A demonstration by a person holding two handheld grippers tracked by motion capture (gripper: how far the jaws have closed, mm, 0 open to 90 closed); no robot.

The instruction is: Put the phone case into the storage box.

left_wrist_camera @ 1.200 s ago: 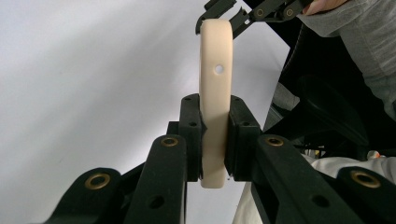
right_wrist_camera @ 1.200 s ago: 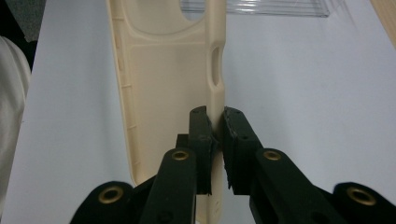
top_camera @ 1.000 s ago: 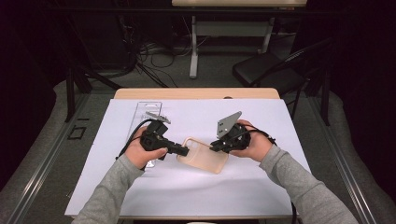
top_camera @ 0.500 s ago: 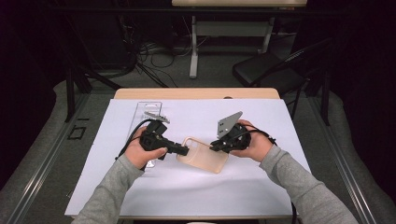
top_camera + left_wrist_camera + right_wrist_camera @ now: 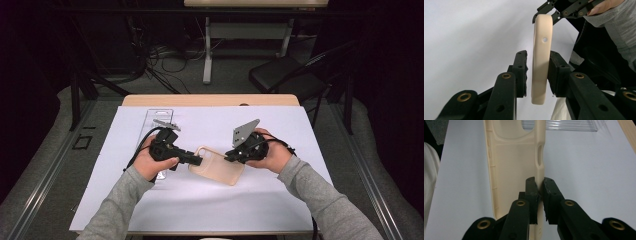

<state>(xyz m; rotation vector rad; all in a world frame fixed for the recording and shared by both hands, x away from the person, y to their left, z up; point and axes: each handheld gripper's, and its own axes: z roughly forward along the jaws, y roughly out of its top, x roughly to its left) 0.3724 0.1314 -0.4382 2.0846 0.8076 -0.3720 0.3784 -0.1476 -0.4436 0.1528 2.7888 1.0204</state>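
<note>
A beige phone case (image 5: 217, 169) is held just above the white sheet between both grippers. My right gripper (image 5: 231, 156) is shut on the case's side wall; in the right gripper view its pads (image 5: 539, 186) pinch the thin rim of the case (image 5: 511, 165), whose hollow inside faces left. My left gripper (image 5: 196, 161) straddles the opposite end. In the left gripper view the case (image 5: 541, 62) stands edge-on between the jaws of this gripper (image 5: 537, 75): the right-hand pad touches it and a small gap shows at the left-hand pad. The right gripper (image 5: 564, 11) grips the far end.
A clear plastic package (image 5: 155, 120) lies on the white sheet (image 5: 300, 200) behind my left hand, also seen as clear plastic (image 5: 564, 125) beyond the case. The wooden table edge (image 5: 210, 100) runs along the back, with a dark chair (image 5: 285, 77) past it.
</note>
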